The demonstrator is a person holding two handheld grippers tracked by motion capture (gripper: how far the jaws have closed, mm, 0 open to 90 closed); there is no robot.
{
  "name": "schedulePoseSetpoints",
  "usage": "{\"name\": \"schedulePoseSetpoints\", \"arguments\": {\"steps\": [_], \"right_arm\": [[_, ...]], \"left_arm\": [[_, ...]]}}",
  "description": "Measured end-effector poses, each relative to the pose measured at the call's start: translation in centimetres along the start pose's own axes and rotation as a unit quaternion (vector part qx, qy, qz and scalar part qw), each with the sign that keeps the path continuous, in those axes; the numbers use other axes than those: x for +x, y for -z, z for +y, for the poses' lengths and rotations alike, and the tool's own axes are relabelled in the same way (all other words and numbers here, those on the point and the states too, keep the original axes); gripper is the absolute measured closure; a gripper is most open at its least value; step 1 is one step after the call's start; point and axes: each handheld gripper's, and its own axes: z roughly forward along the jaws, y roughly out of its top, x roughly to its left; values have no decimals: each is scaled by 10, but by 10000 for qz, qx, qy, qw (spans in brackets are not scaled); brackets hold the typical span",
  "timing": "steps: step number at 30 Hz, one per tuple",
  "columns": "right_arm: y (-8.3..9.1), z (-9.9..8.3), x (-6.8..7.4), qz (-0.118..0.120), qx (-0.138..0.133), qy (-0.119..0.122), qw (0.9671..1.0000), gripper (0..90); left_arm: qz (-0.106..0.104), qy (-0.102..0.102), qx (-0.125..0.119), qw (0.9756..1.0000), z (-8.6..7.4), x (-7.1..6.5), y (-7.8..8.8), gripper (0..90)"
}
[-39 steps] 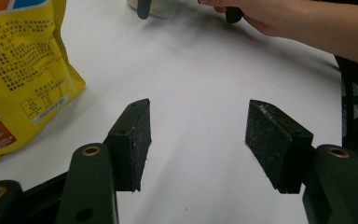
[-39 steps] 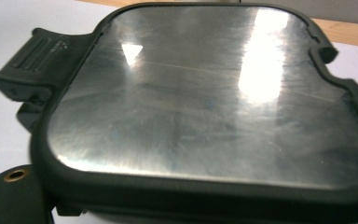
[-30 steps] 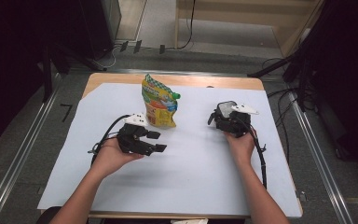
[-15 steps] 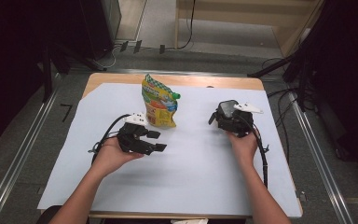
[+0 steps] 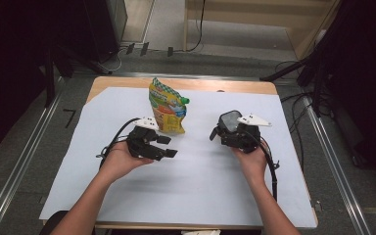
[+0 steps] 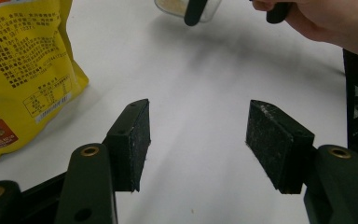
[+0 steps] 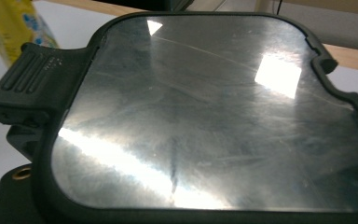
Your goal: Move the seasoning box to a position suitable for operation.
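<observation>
A yellow snack bag (image 5: pixel 166 107) with a green cap stands at the back middle of the white sheet (image 5: pixel 200 191). My left gripper (image 5: pixel 170 147) lies just in front of the bag's right corner, open, with bare sheet between its jaws (image 6: pixel 198 135); the bag (image 6: pixel 18 70) is to their left. My right gripper (image 5: pixel 223 131) holds a clear container (image 5: pixel 229 120) with a black-rimmed lid. In the right gripper view the lid (image 7: pixel 205 116) lies close over the jaws and hides them. The container (image 6: pixel 189 7) holds something beige.
The sheet covers a wooden table whose far edge (image 5: pixel 225 85) shows behind it. Cables (image 5: pixel 271 166) trail from both grippers back along the forearms. Dark stands and floor rails flank the table.
My right gripper has shifted a little to the left and nearer, with the container moving along with it. The left gripper and the bag have stayed put.
</observation>
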Motion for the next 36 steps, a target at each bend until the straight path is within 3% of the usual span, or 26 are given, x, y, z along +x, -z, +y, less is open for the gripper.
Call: {"name": "schedulePoseSetpoints", "arguments": {"steps": [6, 13, 17, 29, 36], "right_arm": [[10, -6, 16, 197, 36, 75, 9998, 162], [12, -16, 41, 510, 144, 140, 9985, 162], [10, -20, 56, 671, 215, 353, 9969, 162], [-1, -28, 89, 1055, 359, 589, 9920, 162], [-9, -36, 101, 1118, 444, 819, 9894, 162]], "left_arm": [[-9, 28, -72, 10000, 1, 3, 0, 407], [-10, 26, 24, 10000, 2, 6, -4, 420], [-2, 2, -10, 10000, 4, 7, -3, 422], [36, 33, -32, 10000, 4, 9, -1, 423], [36, 1, -3, 10000, 4, 8, -2, 423]]}}
